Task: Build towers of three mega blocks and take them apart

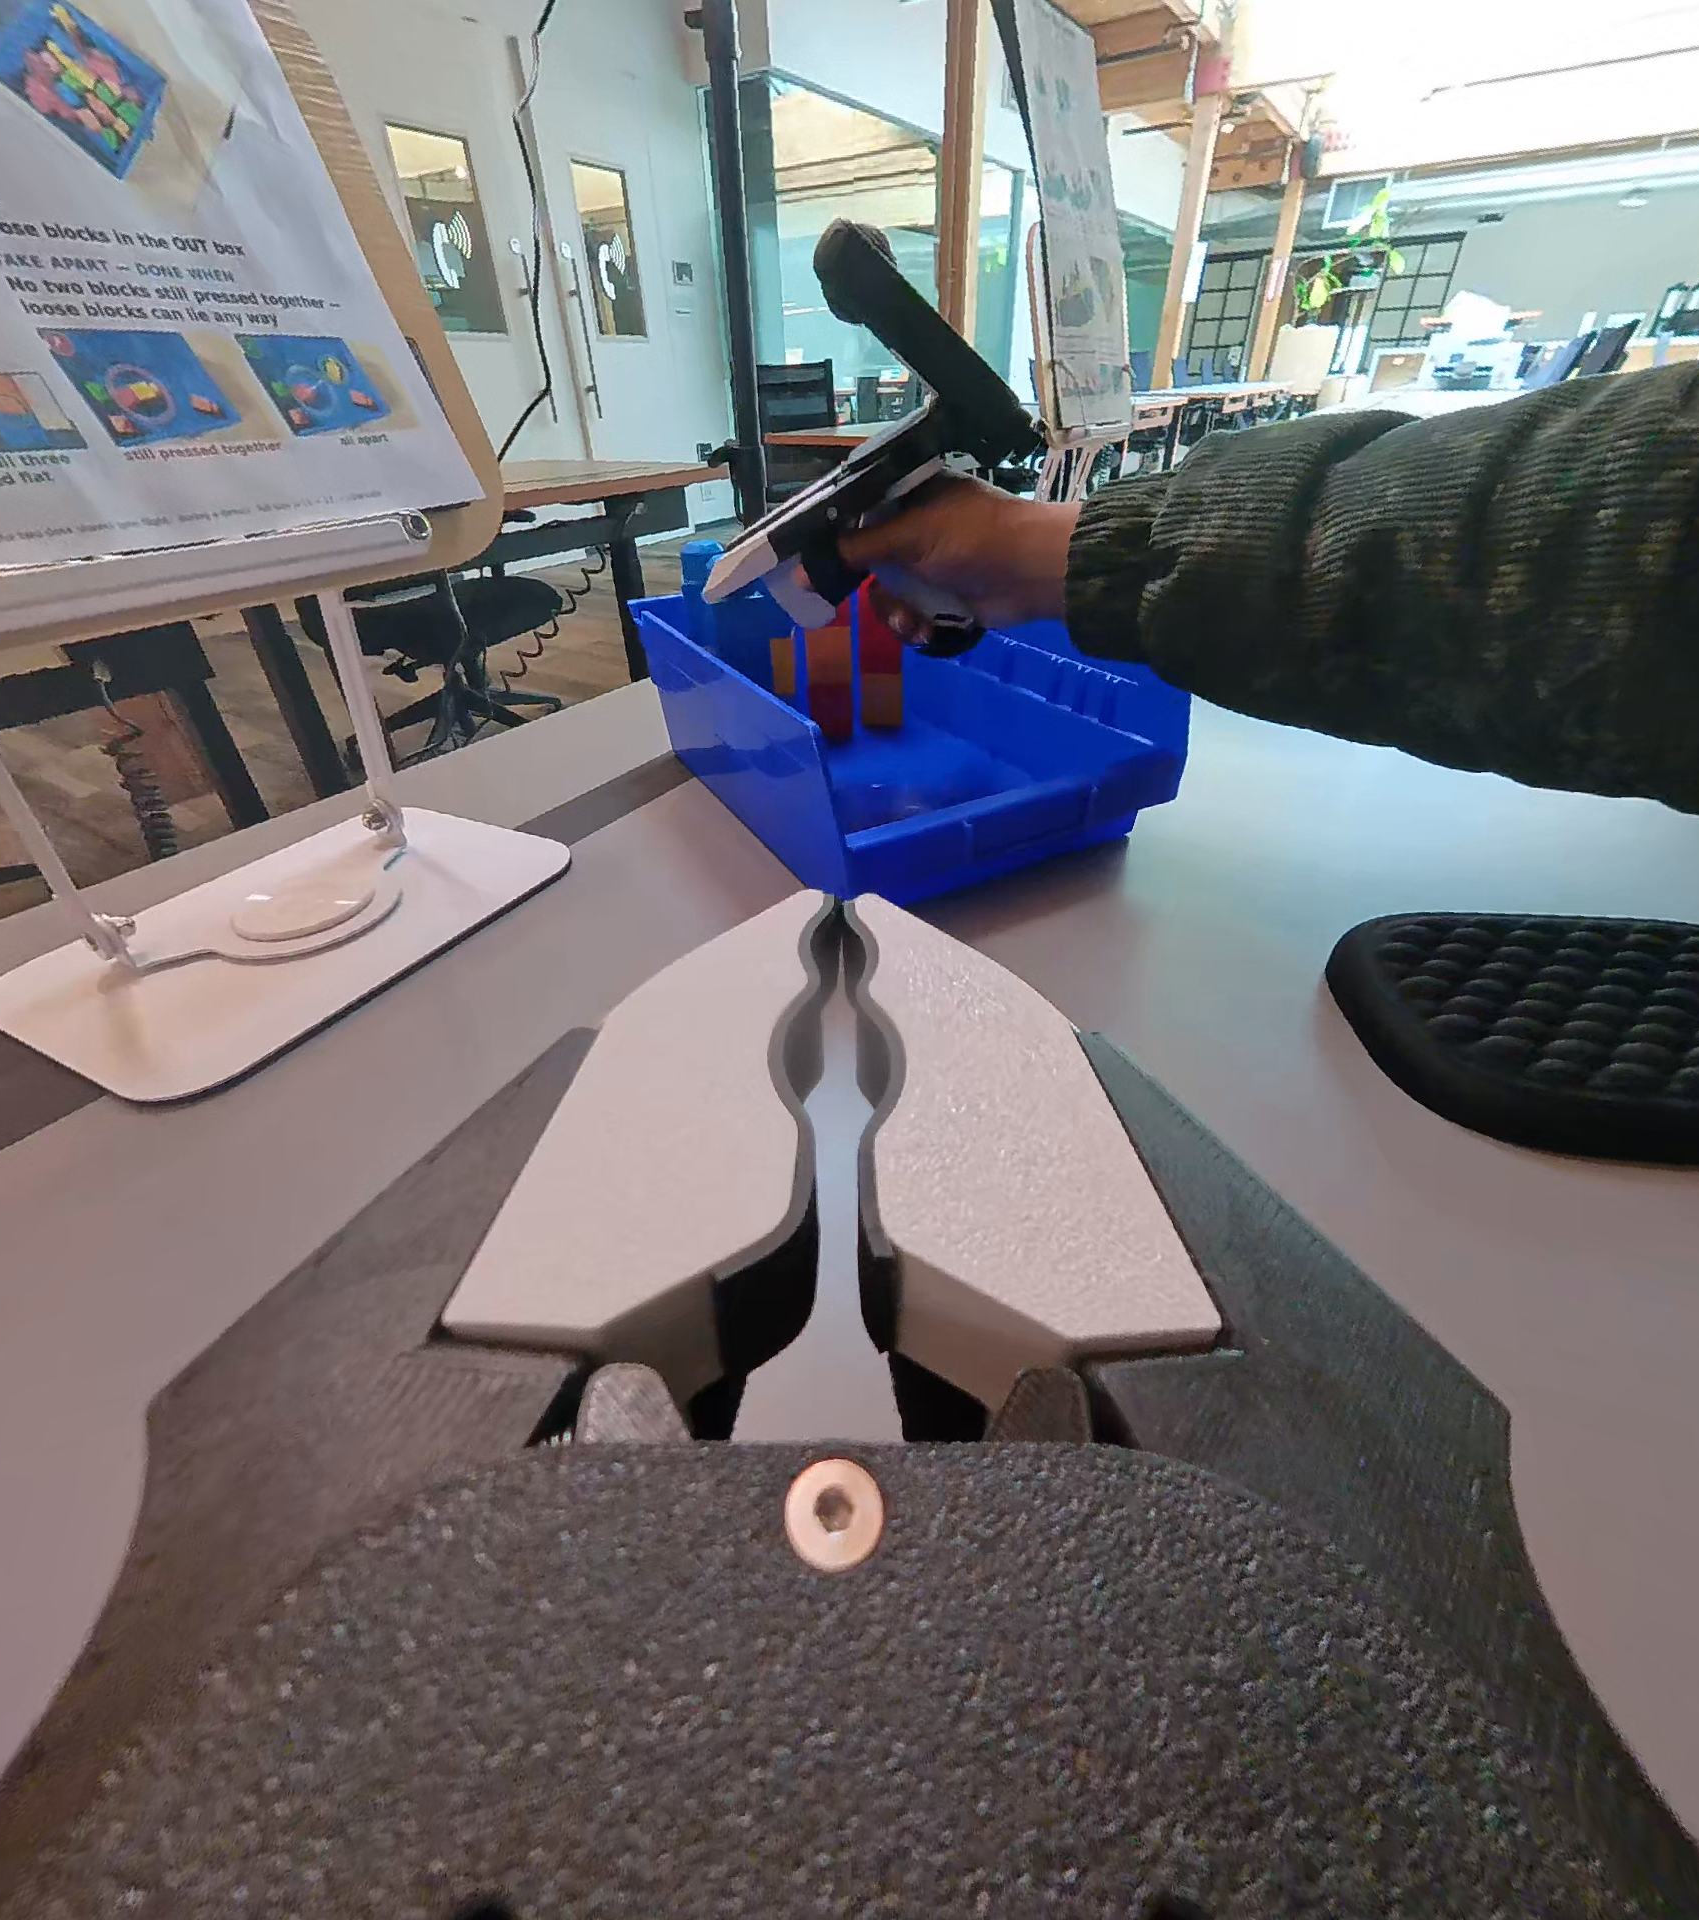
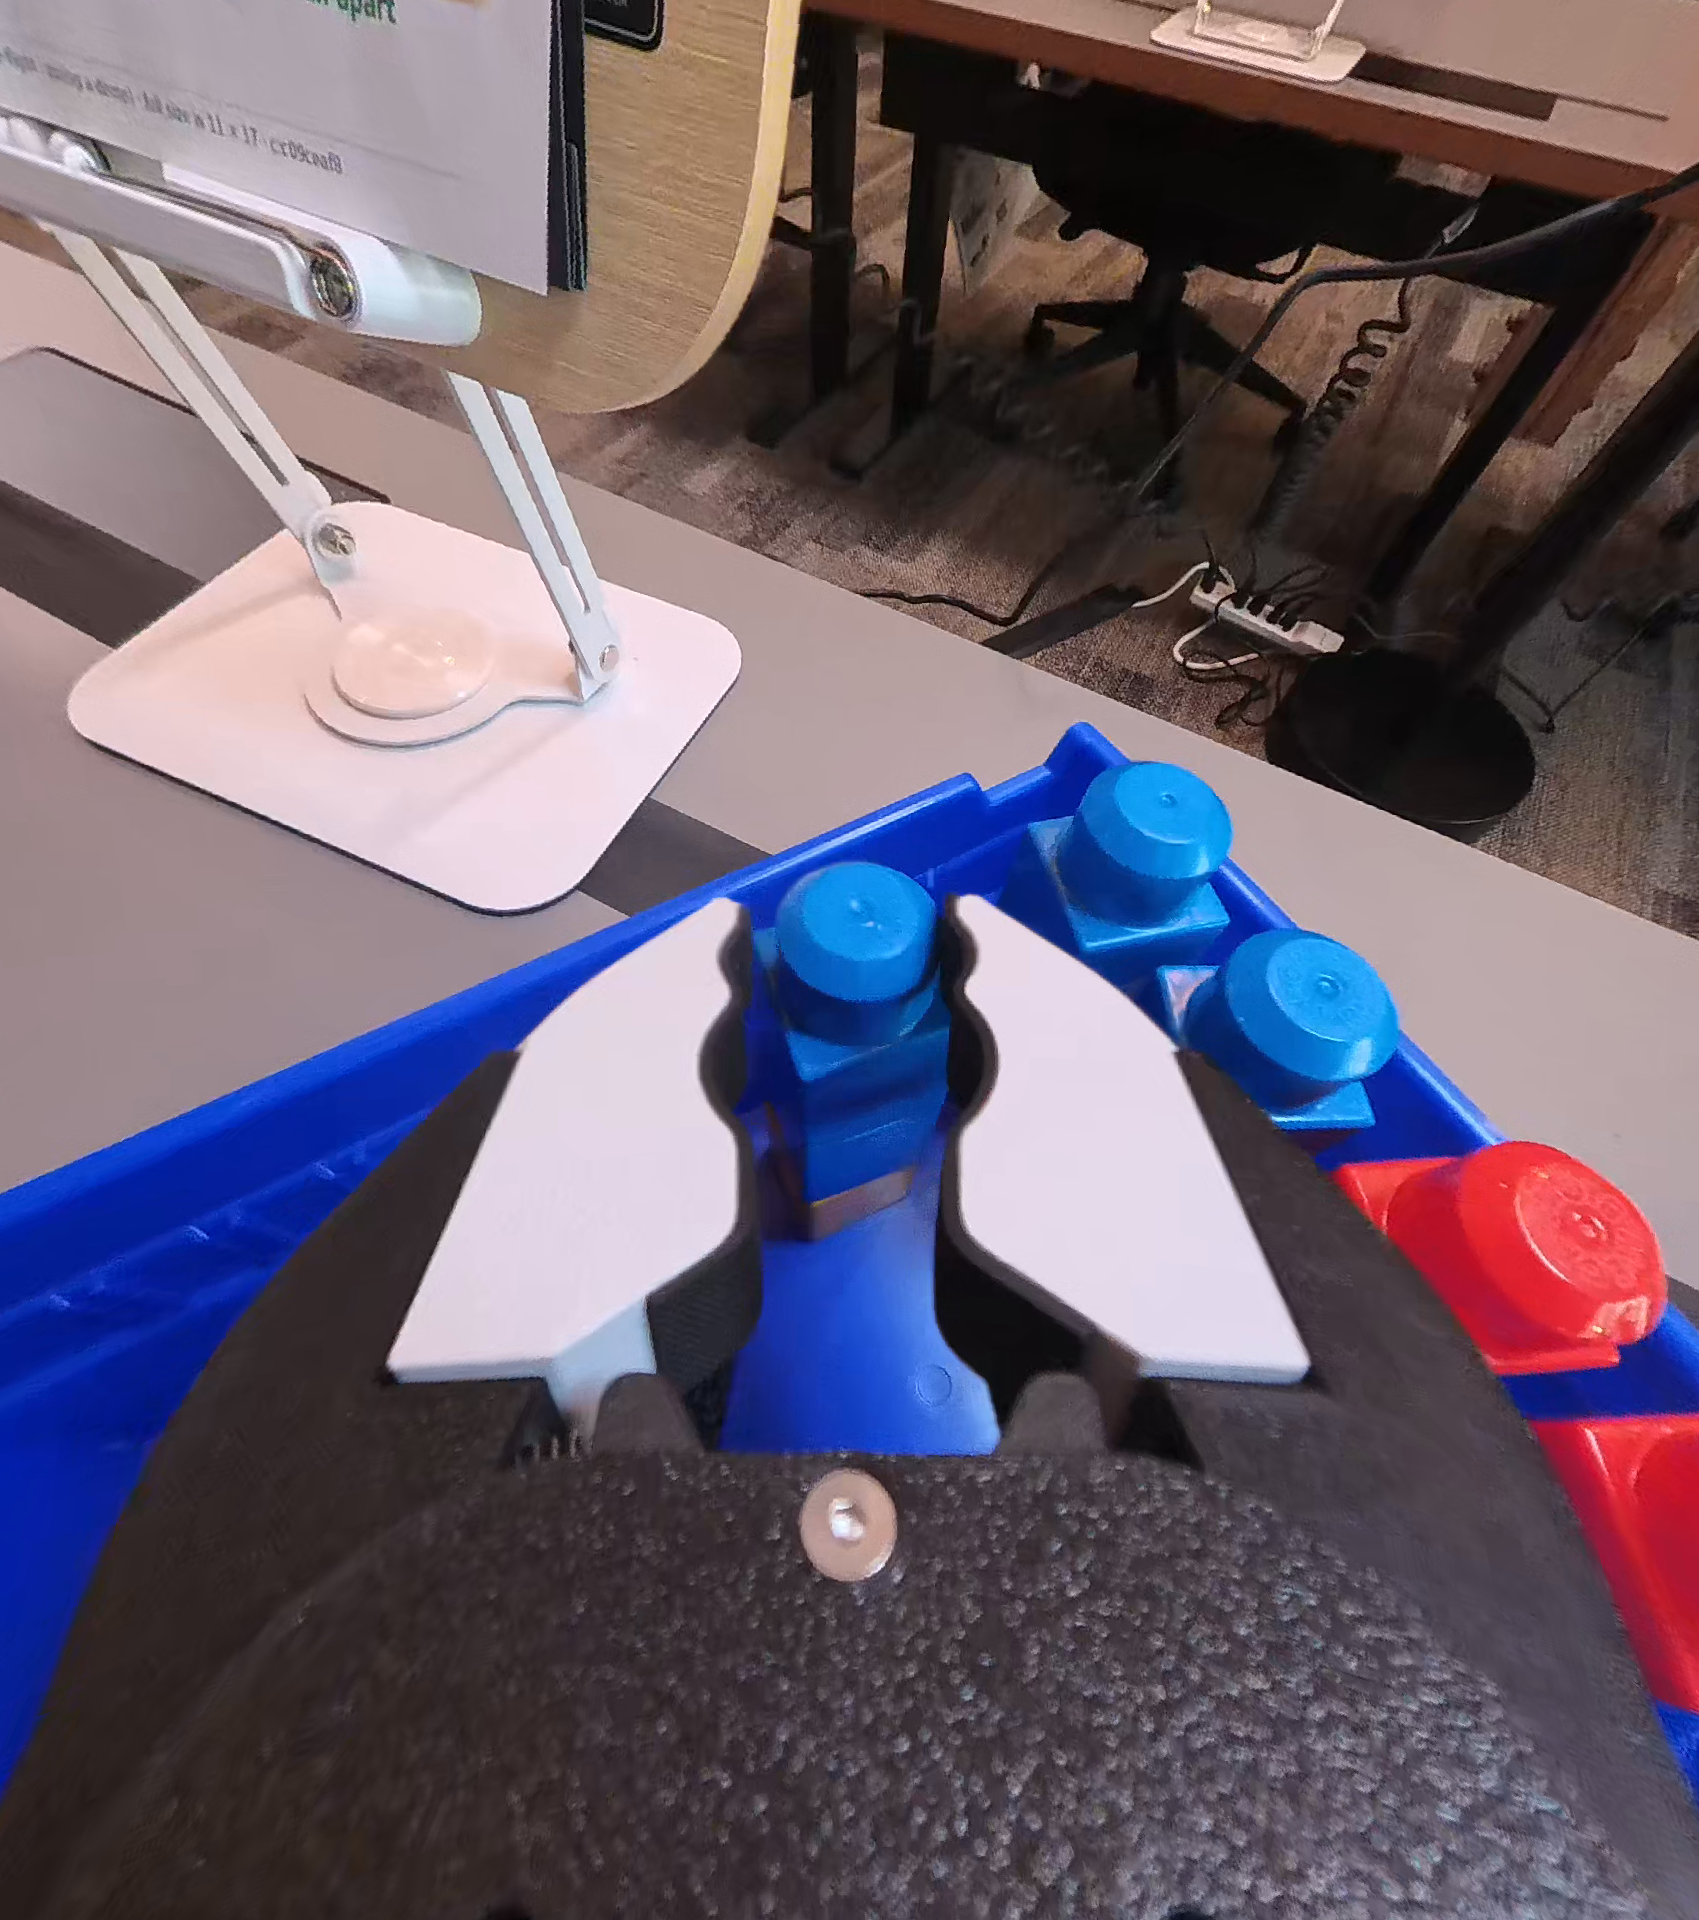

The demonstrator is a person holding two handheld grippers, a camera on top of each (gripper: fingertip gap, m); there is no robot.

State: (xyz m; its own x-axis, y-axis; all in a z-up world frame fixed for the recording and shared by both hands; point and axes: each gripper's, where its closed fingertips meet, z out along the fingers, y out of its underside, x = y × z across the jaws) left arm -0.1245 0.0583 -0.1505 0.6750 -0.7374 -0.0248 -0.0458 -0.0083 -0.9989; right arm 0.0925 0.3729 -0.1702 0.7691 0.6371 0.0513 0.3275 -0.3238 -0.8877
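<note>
While the left wrist view looks across a grey desk [image 1: 1344,831], the left tool [image 1: 840,920] lies low near the desk with its two pale fingers [image 1: 679,1122] pressed together and nothing between them. Just beyond its tips sits a blue bin [image 1: 928,821], and the right tool [image 1: 772,582], held by a person's hand [image 1: 959,561] in a dark green sleeve [image 1: 1447,582], reaches down into the bin's far end, where orange and red blocks [image 1: 850,675] show above the wall. A white stand [image 1: 273,935] holding an instruction sheet [image 1: 128,260] is on the left, and a black bumpy pad [image 1: 1583,1029] lies on the right. From the right wrist view, the right tool [image 2: 845,997] is inside the bin [image 2: 149,1299], its fingers [image 2: 606,1143] parted on either side of a blue block [image 2: 855,1039] with a round stud on top; whether they already touch its sides cannot be told, so it counts as spread, not clamped. Two more blue blocks [image 2: 1219,914] stand by the bin's far corner, and red blocks [image 2: 1520,1257] lie to the right along the wall. Judging by their look, these blocks are hollow hard plastic: light, stiff, smooth and somewhat slippery, not fragile. The flat sides of the square body below the stud seem the best place to hold, since the rounded stud would likely slip. Pressed blocks probably need a firm, straight pull to part.
</note>
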